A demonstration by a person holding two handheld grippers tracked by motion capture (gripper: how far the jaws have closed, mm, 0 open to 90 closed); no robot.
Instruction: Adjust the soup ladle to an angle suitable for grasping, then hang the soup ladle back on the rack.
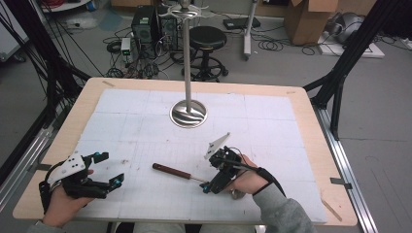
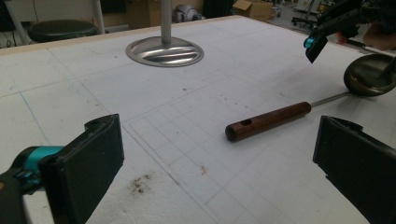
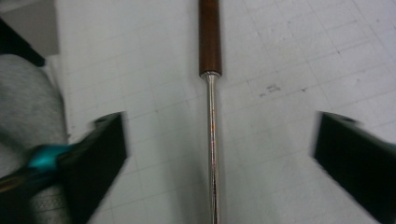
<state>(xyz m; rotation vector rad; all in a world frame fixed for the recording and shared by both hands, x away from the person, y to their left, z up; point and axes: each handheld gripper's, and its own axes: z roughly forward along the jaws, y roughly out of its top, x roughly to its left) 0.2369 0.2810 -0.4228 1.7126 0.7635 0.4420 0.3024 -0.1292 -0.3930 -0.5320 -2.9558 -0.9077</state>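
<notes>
A ladle with a brown wooden handle [image 1: 172, 171] and a thin metal shaft lies flat on the white board. In the left gripper view its handle [image 2: 268, 121] points toward me and its metal bowl [image 2: 371, 74] rests at the right. My right gripper [image 1: 210, 183] hovers over the shaft near the bowl end, open. In the right gripper view the shaft [image 3: 212, 140] runs up the middle between the wide-apart jaws, touching neither. My left gripper [image 1: 111, 168] stands open and empty at the board's front left, apart from the ladle.
A metal pole on a round shiny base [image 1: 188, 114] stands at the board's far centre. The white gridded board [image 1: 272, 121] covers a wooden table [image 1: 85, 99]. A stool, cables and boxes are on the floor beyond.
</notes>
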